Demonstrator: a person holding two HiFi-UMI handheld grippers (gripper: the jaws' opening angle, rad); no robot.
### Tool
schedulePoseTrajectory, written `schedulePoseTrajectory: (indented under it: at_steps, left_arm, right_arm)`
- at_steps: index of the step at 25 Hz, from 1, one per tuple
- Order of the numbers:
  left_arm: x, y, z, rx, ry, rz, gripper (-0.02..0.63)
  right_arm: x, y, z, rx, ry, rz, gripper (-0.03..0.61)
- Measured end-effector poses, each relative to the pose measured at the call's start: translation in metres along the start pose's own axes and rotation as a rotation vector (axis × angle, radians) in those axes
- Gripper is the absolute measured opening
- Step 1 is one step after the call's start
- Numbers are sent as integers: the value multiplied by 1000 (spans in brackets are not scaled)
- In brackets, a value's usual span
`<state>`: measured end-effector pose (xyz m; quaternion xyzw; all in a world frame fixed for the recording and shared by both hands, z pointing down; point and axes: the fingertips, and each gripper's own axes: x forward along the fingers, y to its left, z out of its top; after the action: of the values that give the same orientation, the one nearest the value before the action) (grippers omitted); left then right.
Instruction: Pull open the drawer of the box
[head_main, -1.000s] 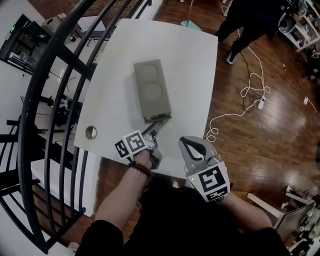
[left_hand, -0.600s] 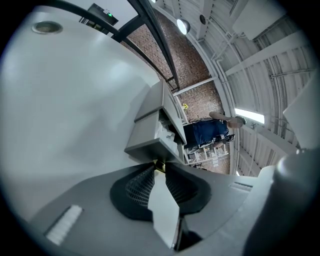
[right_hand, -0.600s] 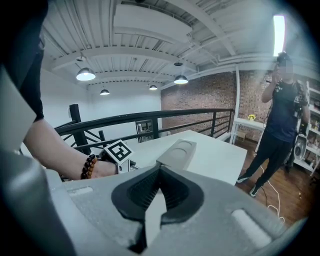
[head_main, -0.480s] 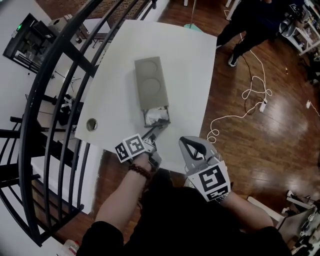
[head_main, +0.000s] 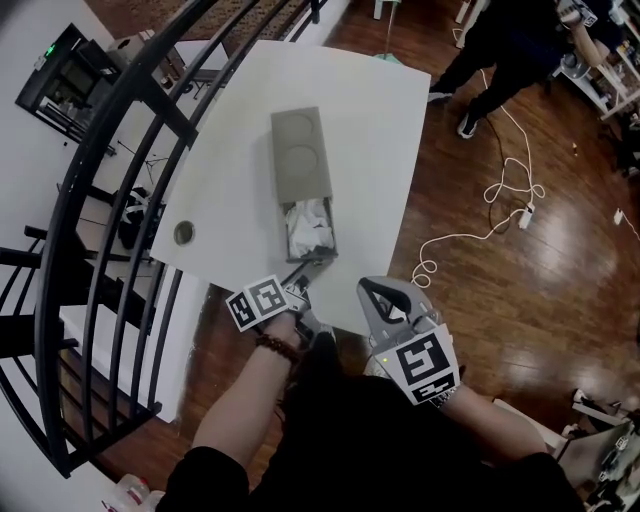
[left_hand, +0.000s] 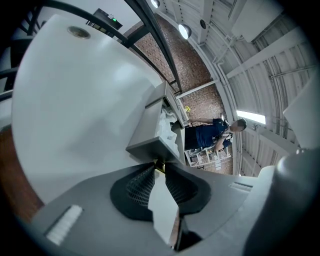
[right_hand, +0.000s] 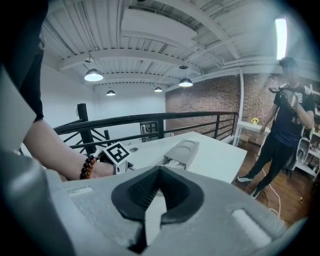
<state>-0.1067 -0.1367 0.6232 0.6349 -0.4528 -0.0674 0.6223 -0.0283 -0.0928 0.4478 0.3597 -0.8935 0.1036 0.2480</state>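
A grey oblong box (head_main: 300, 165) with two round dents in its lid lies on the white table (head_main: 375, 120). Its drawer (head_main: 310, 235) stands pulled out toward me, with crumpled white material inside. My left gripper (head_main: 308, 266) is at the drawer's front, shut on the small pull tab; its jaws have just been closing a little tighter on it. In the left gripper view the jaw tips (left_hand: 159, 165) meet on that tab below the drawer front (left_hand: 150, 140). My right gripper (head_main: 385, 292) hangs off the table's near edge, shut and holding nothing; its view shows the box (right_hand: 182, 150) ahead.
A black railing (head_main: 110, 150) curves along the left of the table. A round cable hole (head_main: 184, 234) sits near the table's left edge. A white cable (head_main: 490, 200) trails over the wooden floor at right, and a person (right_hand: 287, 115) stands beyond it.
The drawer has slid out of the box toward me, and its white contents now show. My left gripper drew back with it toward the table's near edge. The right gripper kept its place.
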Motion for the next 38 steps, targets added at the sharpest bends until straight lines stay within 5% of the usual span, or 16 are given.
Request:
schedulePoseTrajectory:
  at_steps: [21,38]
  left_arm:
    - [-19,0,-54,-31,-24,16,81]
    - [-31,8,-64,-43,-52,23,78]
  right_arm:
    - [-42,13,-12,-53,-24,39,-9]
    - [-55,22,-7,-82,-64,63,-9]
